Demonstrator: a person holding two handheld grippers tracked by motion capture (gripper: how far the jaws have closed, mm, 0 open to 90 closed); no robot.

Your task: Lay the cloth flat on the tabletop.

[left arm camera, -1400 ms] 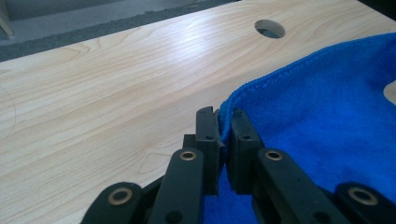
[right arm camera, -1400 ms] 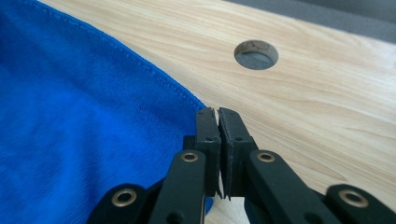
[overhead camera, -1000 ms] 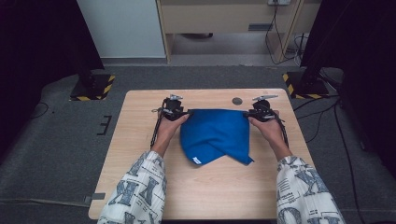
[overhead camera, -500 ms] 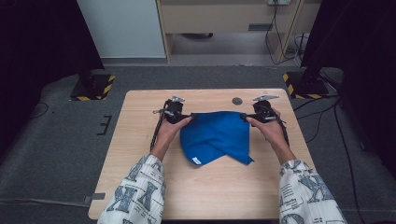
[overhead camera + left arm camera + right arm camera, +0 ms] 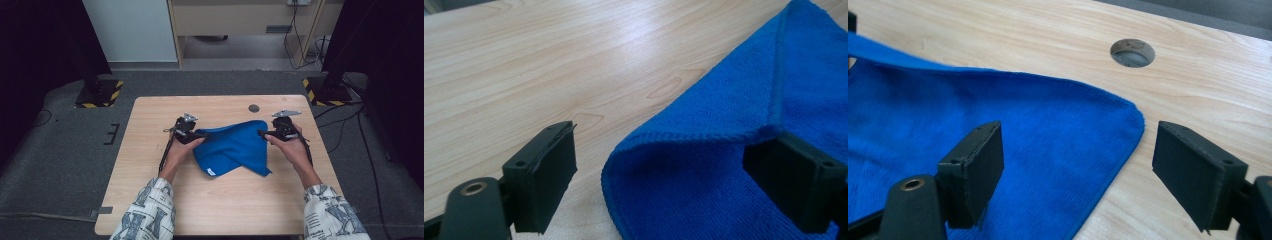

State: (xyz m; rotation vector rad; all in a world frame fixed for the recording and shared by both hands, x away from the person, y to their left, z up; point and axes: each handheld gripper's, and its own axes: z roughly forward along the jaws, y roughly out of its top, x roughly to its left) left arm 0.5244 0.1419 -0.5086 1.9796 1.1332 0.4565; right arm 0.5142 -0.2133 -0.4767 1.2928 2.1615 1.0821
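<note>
A blue cloth (image 5: 232,147) lies folded on the wooden table (image 5: 150,150), with a small white tag at its near edge. My left gripper (image 5: 200,135) is at the cloth's far left corner, and its jaws have just been opening. In the left gripper view the cloth (image 5: 734,165) lies loose between the spread jaws of that gripper (image 5: 671,150), unpinched. My right gripper (image 5: 262,133) is at the far right corner, its jaws also just opened. There the rounded corner of the cloth (image 5: 948,110) rests flat on the table between the wide jaws of the right gripper (image 5: 1079,132).
A round cable hole (image 5: 254,108) sits in the table just beyond the cloth, also seen as the hole (image 5: 1132,52) ahead of the right gripper. Bare wood surrounds the cloth. Dark stands with striped bases flank the table on the grey floor.
Both grippers have let go of the cloth's far corners and drawn slightly toward the near side. The cloth's far edge, held straight before, now rests slack on the table.
</note>
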